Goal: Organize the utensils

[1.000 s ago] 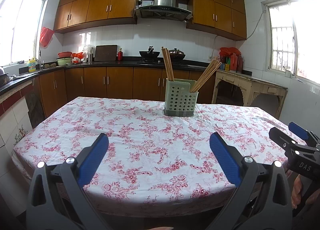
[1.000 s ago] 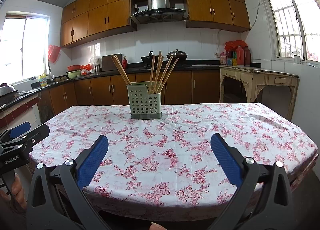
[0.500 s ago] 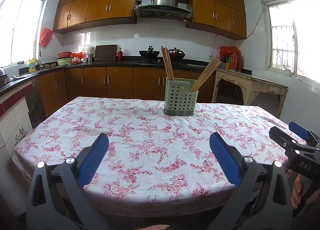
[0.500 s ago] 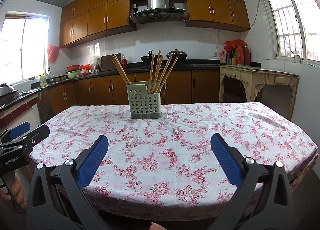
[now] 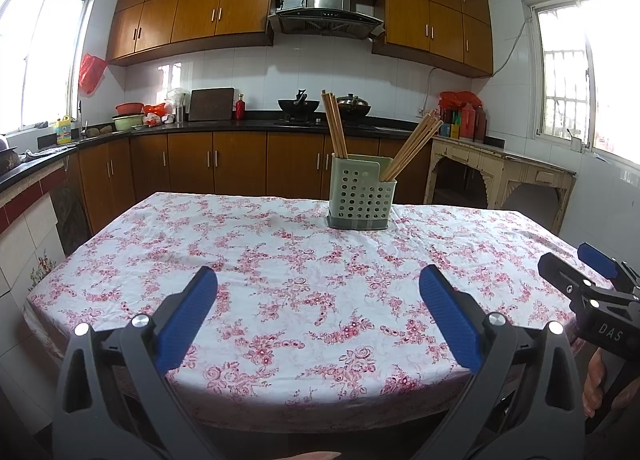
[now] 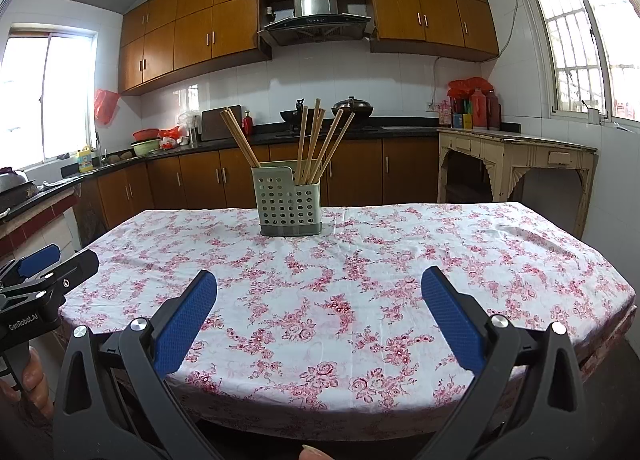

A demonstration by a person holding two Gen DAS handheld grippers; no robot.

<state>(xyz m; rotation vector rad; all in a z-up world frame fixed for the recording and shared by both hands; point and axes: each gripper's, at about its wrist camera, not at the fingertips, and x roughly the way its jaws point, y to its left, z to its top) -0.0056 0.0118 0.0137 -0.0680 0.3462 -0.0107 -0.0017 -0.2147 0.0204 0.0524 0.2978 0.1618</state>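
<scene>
Chopsticks (image 6: 316,147) stand sorted in the holder (image 6: 289,205) near the table's (image 5: 280,300) far edge; my grippers (image 5: 318,300) (image 6: 319,302) hover spread, empty; task seemingly done.

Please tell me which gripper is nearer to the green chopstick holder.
Right, though barely. The right gripper hovers at the near table edge with the chopstick holder slightly left of its axis; the left gripper, equally far back, has it further to its right.

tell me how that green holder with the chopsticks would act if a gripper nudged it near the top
The green holder looks like thin perforated plastic, so probably light and apt to slide on the floral tablecloth. It stands taller than its base is wide, and the chopsticks lean outward above the rim, so a high push might tip it.
</scene>
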